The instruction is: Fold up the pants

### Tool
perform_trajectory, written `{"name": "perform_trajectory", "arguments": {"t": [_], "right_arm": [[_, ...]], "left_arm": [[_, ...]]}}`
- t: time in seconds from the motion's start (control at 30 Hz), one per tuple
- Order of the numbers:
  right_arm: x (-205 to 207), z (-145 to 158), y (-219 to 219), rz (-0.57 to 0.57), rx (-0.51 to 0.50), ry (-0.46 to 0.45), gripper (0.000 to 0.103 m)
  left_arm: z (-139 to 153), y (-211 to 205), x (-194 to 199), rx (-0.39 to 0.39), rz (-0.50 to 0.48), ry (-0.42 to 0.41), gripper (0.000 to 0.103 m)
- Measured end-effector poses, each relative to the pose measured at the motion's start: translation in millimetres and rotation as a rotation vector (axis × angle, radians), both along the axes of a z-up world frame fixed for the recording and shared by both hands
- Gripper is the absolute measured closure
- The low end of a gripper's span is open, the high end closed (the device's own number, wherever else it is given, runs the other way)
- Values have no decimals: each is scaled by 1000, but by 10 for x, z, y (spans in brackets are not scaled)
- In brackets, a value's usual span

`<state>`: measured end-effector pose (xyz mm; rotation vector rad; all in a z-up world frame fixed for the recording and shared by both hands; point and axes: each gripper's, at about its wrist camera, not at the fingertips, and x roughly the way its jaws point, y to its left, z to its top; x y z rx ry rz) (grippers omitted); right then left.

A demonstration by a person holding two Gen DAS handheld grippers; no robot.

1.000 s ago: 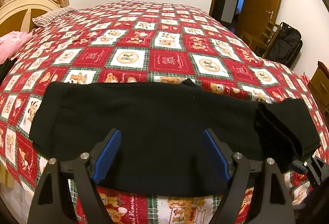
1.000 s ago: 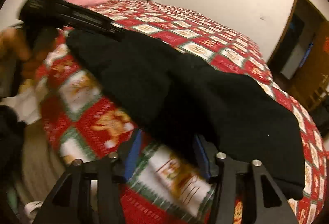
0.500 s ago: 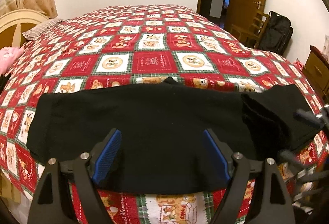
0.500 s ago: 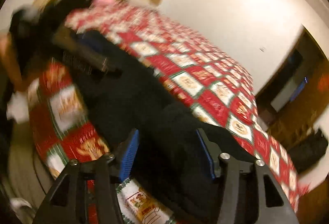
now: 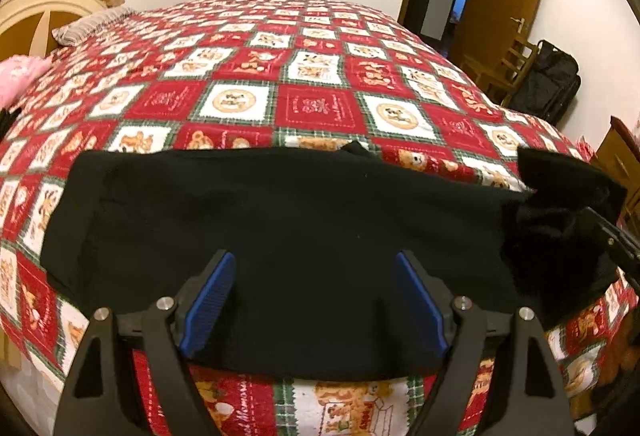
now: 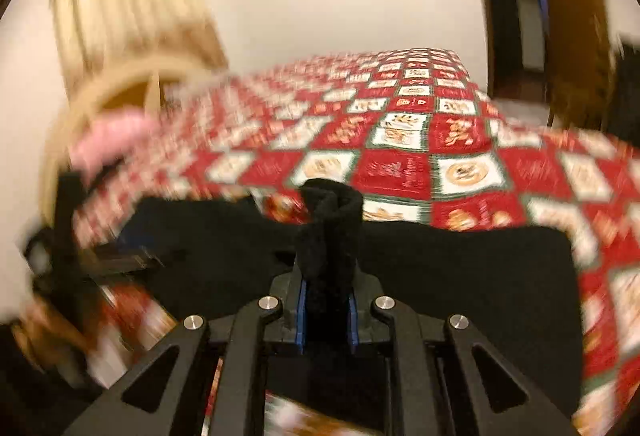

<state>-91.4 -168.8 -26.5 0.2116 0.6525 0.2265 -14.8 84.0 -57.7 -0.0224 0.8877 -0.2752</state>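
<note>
Warm, yellowish indoor light; left wrist view sharp, edges bowed by the fisheye; right wrist view smeared with motion blur, worst leftward

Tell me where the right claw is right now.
In the right wrist view the right claw is shut on a bunched fold of the black fabric pants, at the near edge of the red patchwork quilt.

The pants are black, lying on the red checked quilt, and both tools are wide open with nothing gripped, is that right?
Not quite. Only the left tool is wide open, over the black pants on the red checked quilt. The right tool is shut on a bunched fold of the pants, as the right wrist view shows.
</note>
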Motion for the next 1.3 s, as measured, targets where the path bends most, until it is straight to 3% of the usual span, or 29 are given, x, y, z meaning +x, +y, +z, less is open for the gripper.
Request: {"name": "perform_trajectory", "arguments": {"t": [0.07, 0.1, 0.13, 0.2, 0.23, 0.33, 0.43, 0.47, 0.5, 0.57, 0.6, 0.7, 0.73, 0.8, 0.93, 1.03, 1.13, 1.2, 1.3], "right_arm": [[57, -251, 218, 41, -18, 80, 78], [64, -376, 285, 60, -15, 128, 63], [23, -444, 330, 80, -6, 148, 54], [-138, -403, 440, 128, -32, 109, 34], [-196, -348, 494, 176, -55, 112, 33], [-346, -209, 493, 268, -36, 135, 32], [-418, 31, 295, 221, -37, 66, 33], [-406, 92, 218, 171, -56, 40, 41], [-358, 116, 150, 126, -78, 36, 58], [-204, 19, 75, 73, -74, 66, 78], [-132, -60, 84, 70, -69, 85, 80], [27, -485, 310, 128, -76, 187, 80], [-1, -566, 376, 127, -91, 163, 79], [-18, -560, 459, 118, -160, 89, 78], [-32, -465, 419, 82, -139, 96, 77], [-252, -192, 213, 36, -88, 32, 77], [-384, 78, -140, -108, -141, -30, 76], [-377, 73, -436, -188, -174, 13, 67], [-380, -151, -761, -246, -157, 135, 67]], "left_arm": [[-3, 1, -1, -9, 1, 9, 19], [2, 0, -11, -8, -4, 8, 19], [13, -3, -27, 0, -10, 1, 19], [42, -1, -54, 21, -15, -19, 19], [55, 2, -57, 28, -16, -28, 19], [75, 2, -44, 26, -22, -37, 19], [69, -52, -44, 28, -38, -37, 19], [69, -67, -44, 29, -42, -38, 19], [75, -96, -43, 26, -48, -37, 19], [111, -169, -49, 19, -68, -42, 19], [140, -208, -56, 17, -79, -49, 19], [254, -369, -55, 2, -115, -68, 19], [274, -410, -45, -2, -120, -69, 19], [317, -501, -9, -2, -123, -77, 19], [366, -668, 20, -11, -131, -79, 19], [405, -859, -105, -9, -196, -110, 19], [306, -1059, -221, 33, -251, -129, 19], [190, -1185, -213, 35, -268, -99, 19], [32, -1326, -210, 33, -281, -58, 19]]}}
